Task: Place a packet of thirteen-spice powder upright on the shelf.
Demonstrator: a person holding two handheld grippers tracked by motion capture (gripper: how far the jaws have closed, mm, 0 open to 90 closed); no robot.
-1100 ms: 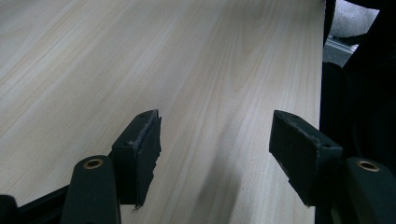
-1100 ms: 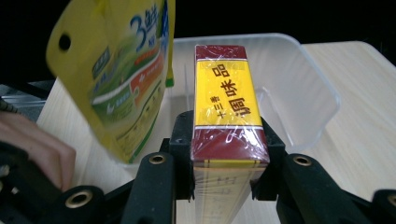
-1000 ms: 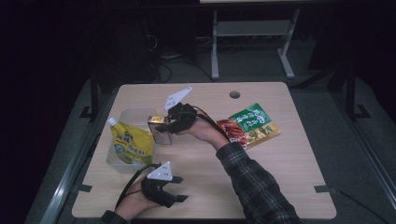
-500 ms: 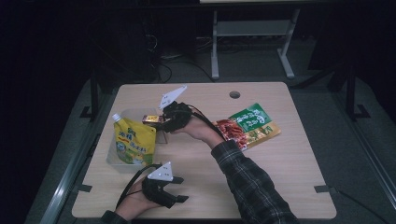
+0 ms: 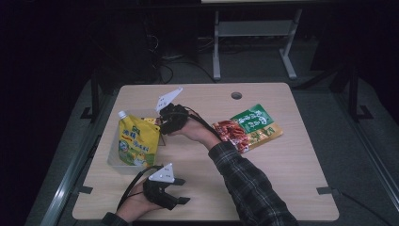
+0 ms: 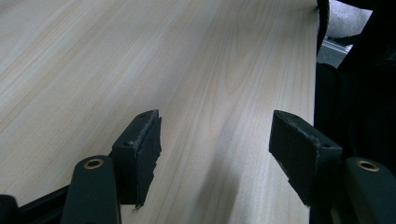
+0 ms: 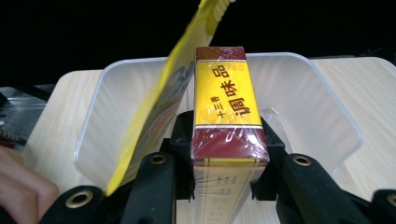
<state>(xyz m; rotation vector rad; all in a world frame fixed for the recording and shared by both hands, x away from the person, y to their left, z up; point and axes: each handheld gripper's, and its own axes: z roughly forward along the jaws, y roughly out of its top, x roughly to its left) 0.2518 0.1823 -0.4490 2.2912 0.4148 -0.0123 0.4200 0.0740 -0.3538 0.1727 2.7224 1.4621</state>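
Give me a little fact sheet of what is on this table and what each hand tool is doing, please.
table: light wooden table
container: clear plastic bin, at the table's left side
in bin: yellow spouted pouch, leaning
right gripper: jaws shut on a red and yellow seasoning box, held over the bin
left gripper: jaws open, holding nothing, low over the near edge of the table
elsewhere: green and red snack packets, lying flat to the right of the bin

a green and red snack bag [image 5: 248,128] lies flat on the wooden table [image 5: 291,183]. there is a small round hole [image 5: 236,95] near the table's far edge. a grey metal stand [image 5: 254,37] is on the floor behind.
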